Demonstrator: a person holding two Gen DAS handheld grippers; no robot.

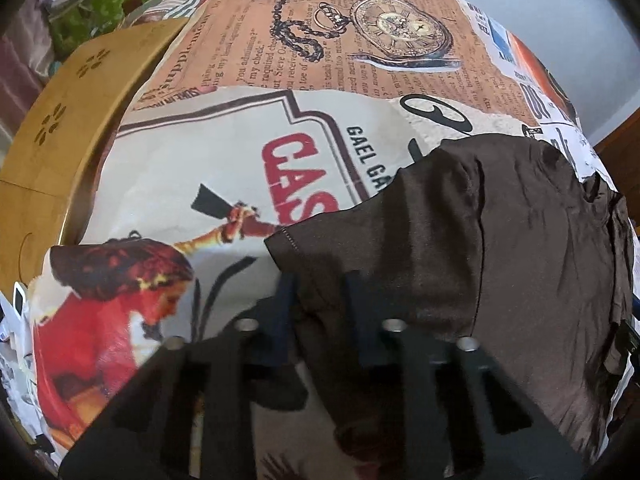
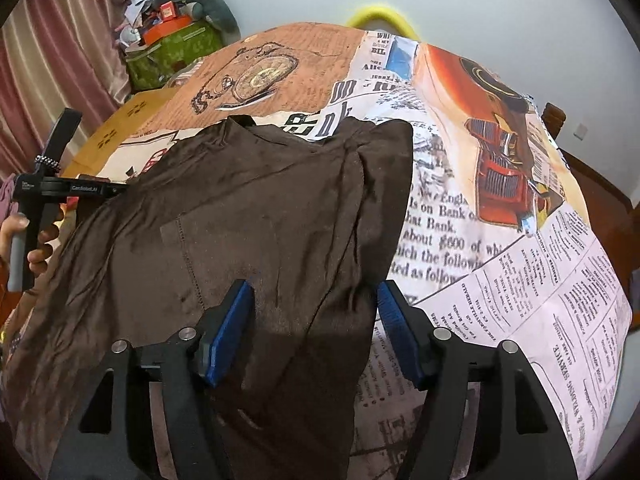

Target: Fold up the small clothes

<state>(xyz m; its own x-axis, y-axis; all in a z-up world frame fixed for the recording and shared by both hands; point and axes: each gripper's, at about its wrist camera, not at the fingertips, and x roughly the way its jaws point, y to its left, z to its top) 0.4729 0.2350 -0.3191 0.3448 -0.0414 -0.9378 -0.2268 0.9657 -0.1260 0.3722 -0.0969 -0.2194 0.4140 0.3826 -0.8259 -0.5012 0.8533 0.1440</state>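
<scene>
You are working with a dark brown garment (image 2: 248,220), thin and limp by the look of its fine wrinkles, so expect it to be light, to sag wherever unsupported, and to slide a little on the printed cloth beneath. It lies spread across the near half of the table, reaching from about 9 o'clock to 1 o'clock in the right wrist view, with a stitched hem line (image 2: 188,248) near the middle and a bunched fold toward 1 o'clock. Your right gripper (image 2: 314,332) hovers over the near edge with its blue pads (image 2: 226,336) spread wide, gripping nothing. Your left gripper (image 1: 320,312) has its fingers apart astride the garment's hemmed corner (image 1: 288,240); whether it has any cloth pinched, I cannot tell. Take hold at hems or corners, where doubled fabric gives the pads more to bite. The tablecloth (image 2: 500,280) is a newspaper-collage print, slightly rumpled, over a wooden table (image 1: 60,120). Beyond, at 10 o'clock, sit a green box (image 2: 168,56) with clutter and pink curtains (image 2: 60,40); a pale wall backs the room.
</scene>
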